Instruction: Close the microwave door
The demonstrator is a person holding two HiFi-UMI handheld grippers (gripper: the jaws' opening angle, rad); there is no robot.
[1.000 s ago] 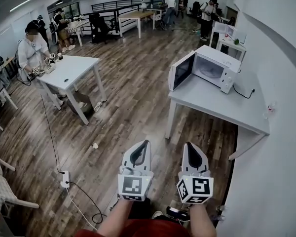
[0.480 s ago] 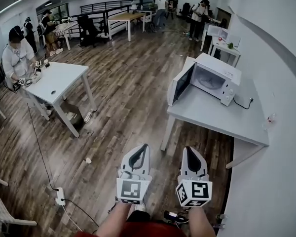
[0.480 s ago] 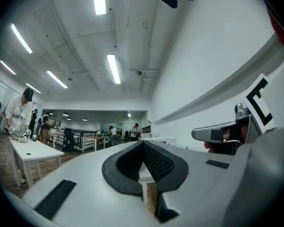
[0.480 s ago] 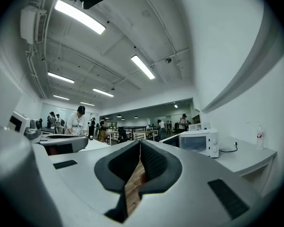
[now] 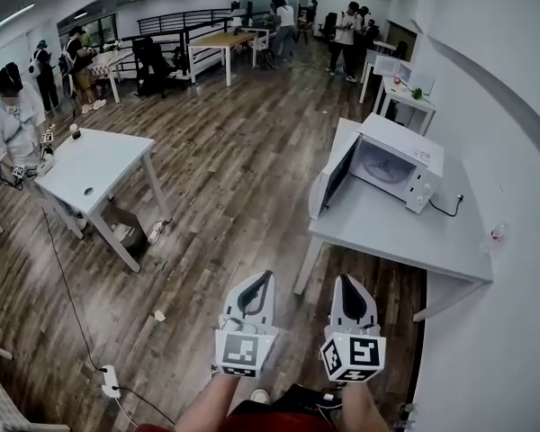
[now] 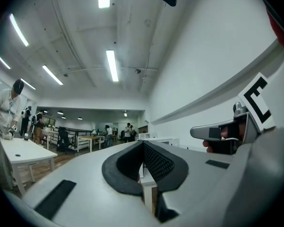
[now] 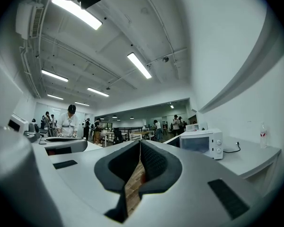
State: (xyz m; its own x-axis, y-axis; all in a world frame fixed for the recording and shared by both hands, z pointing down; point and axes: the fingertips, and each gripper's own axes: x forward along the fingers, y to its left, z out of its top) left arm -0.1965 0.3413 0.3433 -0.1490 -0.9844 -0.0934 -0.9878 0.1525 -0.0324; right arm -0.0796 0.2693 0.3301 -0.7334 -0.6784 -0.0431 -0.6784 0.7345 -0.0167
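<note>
The microwave (image 5: 398,162) on the desk (image 5: 387,232) has been brought nearer than a second ago; its door (image 5: 336,176) is left swung open; the left gripper (image 5: 259,282) and right gripper (image 5: 346,283) are held well short, fingers pressed together, empty; further approach is judged needed.

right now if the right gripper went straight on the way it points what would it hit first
Probably nothing near. The right gripper aims level over open wood floor, seemingly passing just left of the table and the open microwave door, though depth is unclear.
</note>
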